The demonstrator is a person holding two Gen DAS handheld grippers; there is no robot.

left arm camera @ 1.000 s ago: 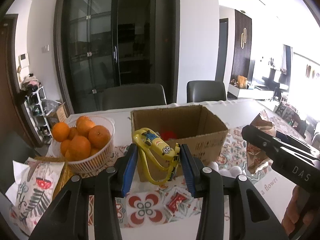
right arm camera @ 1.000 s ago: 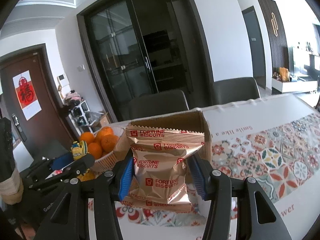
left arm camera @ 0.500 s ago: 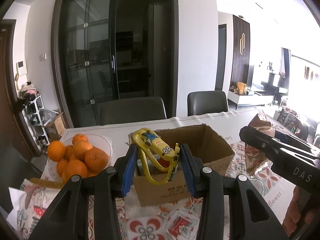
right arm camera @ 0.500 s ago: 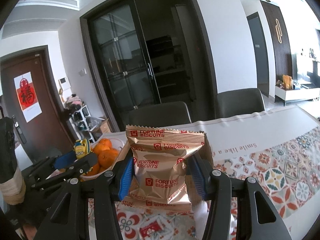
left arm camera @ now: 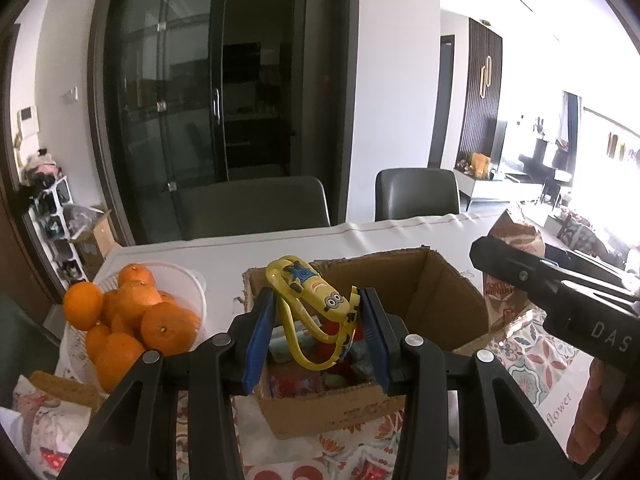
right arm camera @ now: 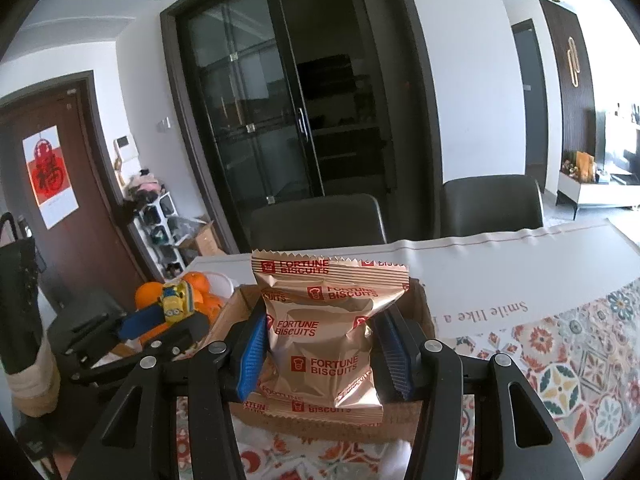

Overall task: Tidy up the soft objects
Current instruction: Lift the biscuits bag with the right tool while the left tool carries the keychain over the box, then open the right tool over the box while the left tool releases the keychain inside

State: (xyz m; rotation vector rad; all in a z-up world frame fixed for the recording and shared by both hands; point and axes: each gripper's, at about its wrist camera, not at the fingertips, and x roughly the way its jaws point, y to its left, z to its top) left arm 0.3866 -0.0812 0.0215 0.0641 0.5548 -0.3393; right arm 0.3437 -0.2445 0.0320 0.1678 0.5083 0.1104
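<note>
1. The left gripper (left arm camera: 316, 334) is clamped on a yellow Minion toy (left arm camera: 316, 308); its blue pads (left arm camera: 256, 344) press the toy's looped yellow straps from both sides, and the toy lies tilted between them.
2. The toy hangs above the open top of the cardboard box (left arm camera: 440, 304), over the box's near left part. Small colourful items already lie inside the box; they are too jumbled to name.
3. The right gripper (right arm camera: 320, 354) grips a shiny gold packet marked "Fortune Biscuits" (right arm camera: 324, 328), held upright between its blue pads, with the packet's crimped top edge uppermost.
4. In the right wrist view the packet stands in front of the same box and covers most of it, so whether it is over the opening cannot be told.
5. In the left wrist view the right gripper enters from the right, with part of a hand (left arm camera: 600, 412) under it.
6. A white basket of oranges (left arm camera: 132, 320) sits just left of the box.
7. Everything rests on a table with a patterned tile-print tablecloth (right arm camera: 580, 344).
8. Two dark chairs (left arm camera: 416, 194) stand at the far side, before dark glass doors (left arm camera: 192, 112).
</note>
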